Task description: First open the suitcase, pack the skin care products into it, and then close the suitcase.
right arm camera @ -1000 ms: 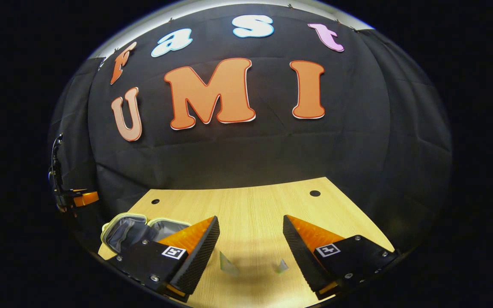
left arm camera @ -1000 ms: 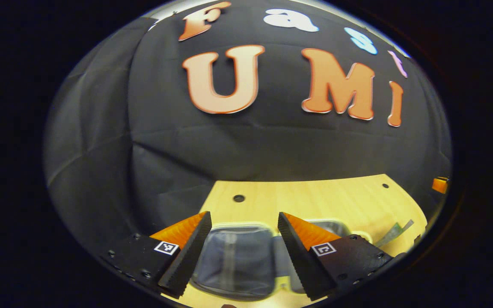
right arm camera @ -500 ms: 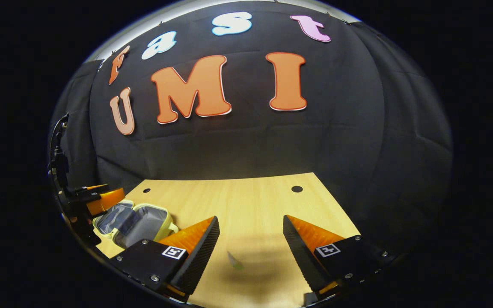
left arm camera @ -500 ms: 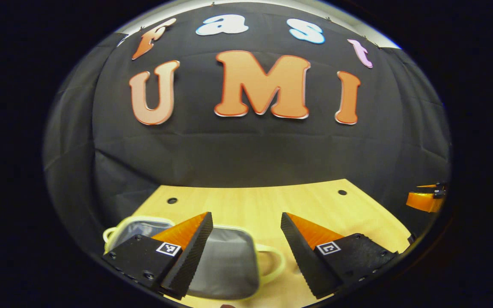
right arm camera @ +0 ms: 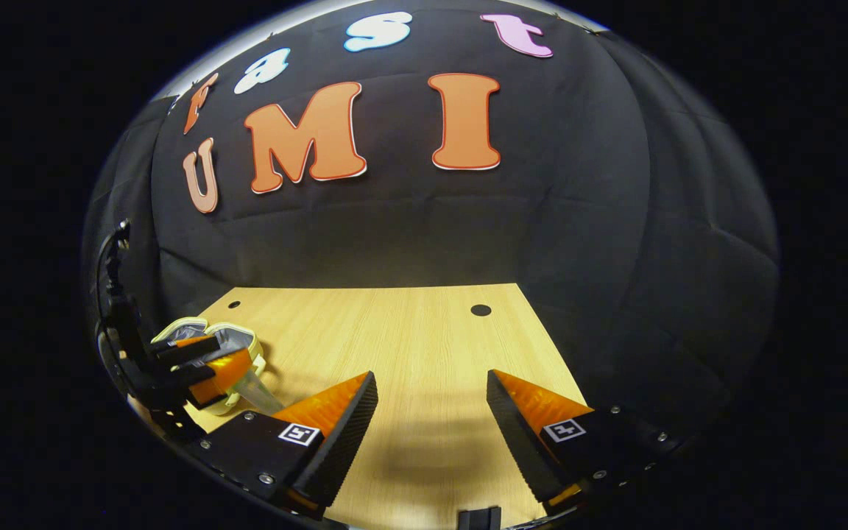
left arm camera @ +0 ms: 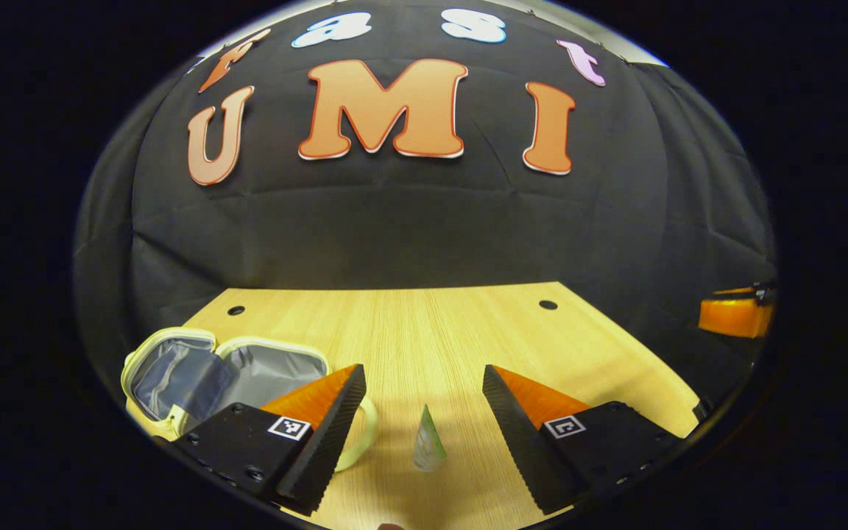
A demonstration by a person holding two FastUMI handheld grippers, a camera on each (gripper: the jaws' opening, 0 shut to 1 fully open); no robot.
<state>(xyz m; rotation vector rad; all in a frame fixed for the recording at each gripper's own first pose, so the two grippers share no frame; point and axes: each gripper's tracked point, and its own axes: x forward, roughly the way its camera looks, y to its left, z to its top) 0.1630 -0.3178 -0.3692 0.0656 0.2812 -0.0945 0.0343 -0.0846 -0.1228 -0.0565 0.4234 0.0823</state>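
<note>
So we've got the small pale-yellow suitcase with the grey lining [left arm camera: 225, 372] lying wide open at the lower left of the left gripper view, both halves flat on the light wooden table [left arm camera: 431, 331], which makes sense since opening comes first and now it's ready to be filled. Our left gripper [left arm camera: 422, 423] has its fingers spread apart with nothing between them, lined up low at the bottom centre over a small clear-and-green skin care sachet [left arm camera: 428, 442] that lies on the wood just right of the case's looped handle. We'd guess that's the approach for a pick.

Over in the right gripper view, the right gripper [right arm camera: 431, 427] is also spread wide and empty above bare table at the bottom, parked well away from the case at left, probably to keep out of the way.
</note>
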